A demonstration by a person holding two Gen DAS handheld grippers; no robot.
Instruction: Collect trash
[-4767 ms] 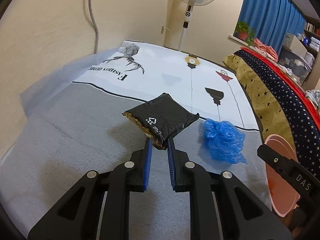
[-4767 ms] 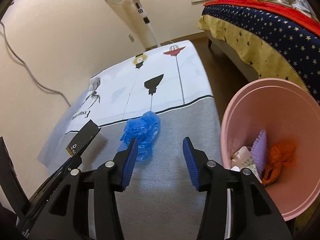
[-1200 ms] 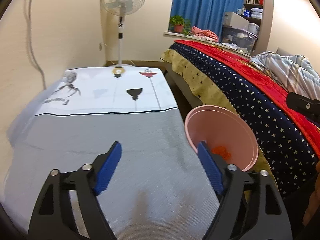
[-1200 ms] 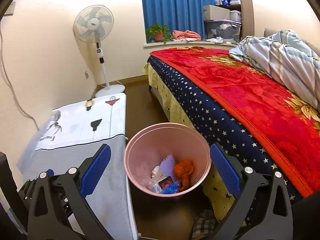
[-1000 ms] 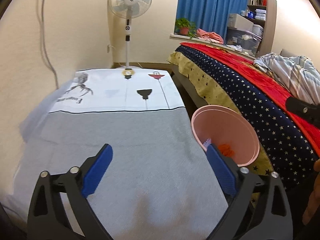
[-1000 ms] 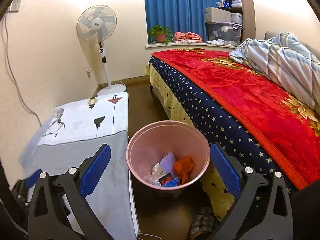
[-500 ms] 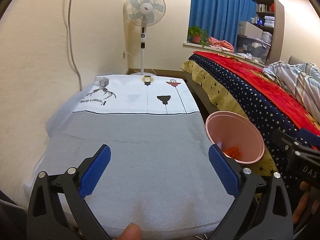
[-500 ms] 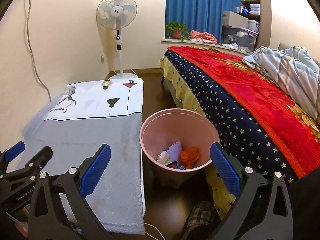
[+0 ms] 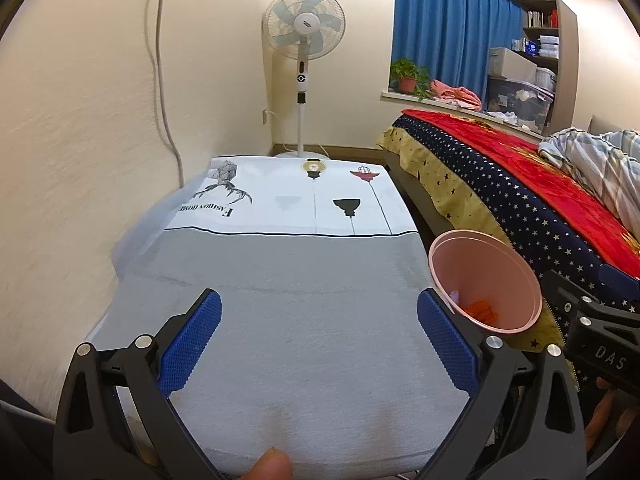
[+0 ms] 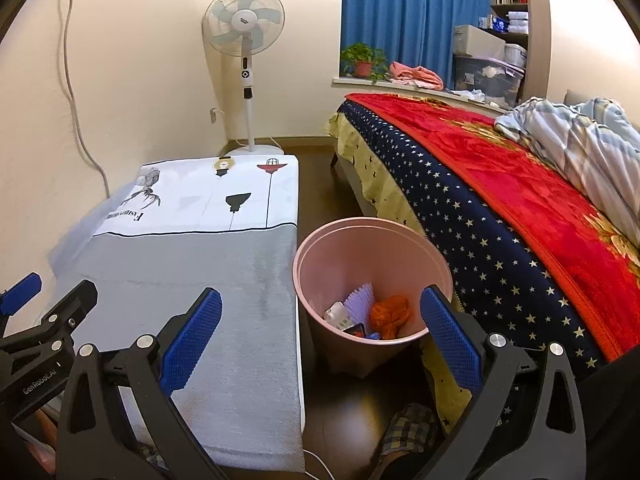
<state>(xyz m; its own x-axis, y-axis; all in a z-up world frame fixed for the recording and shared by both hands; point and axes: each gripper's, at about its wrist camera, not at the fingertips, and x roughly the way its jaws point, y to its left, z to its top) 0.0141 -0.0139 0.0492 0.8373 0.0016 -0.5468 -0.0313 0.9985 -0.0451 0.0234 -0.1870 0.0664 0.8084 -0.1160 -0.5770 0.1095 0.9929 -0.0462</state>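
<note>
Black packet, blue bag now in bin (image 10: 316, 256).

Your desk (image 9: 304, 320) wears a cloth that's grey up close, white with black drawings further off. The bin (image 10: 384, 248) is pink with orange, lilac and blue bits inside. The bed (image 10: 500, 200) has a red blanket over navy with white stars.
</note>
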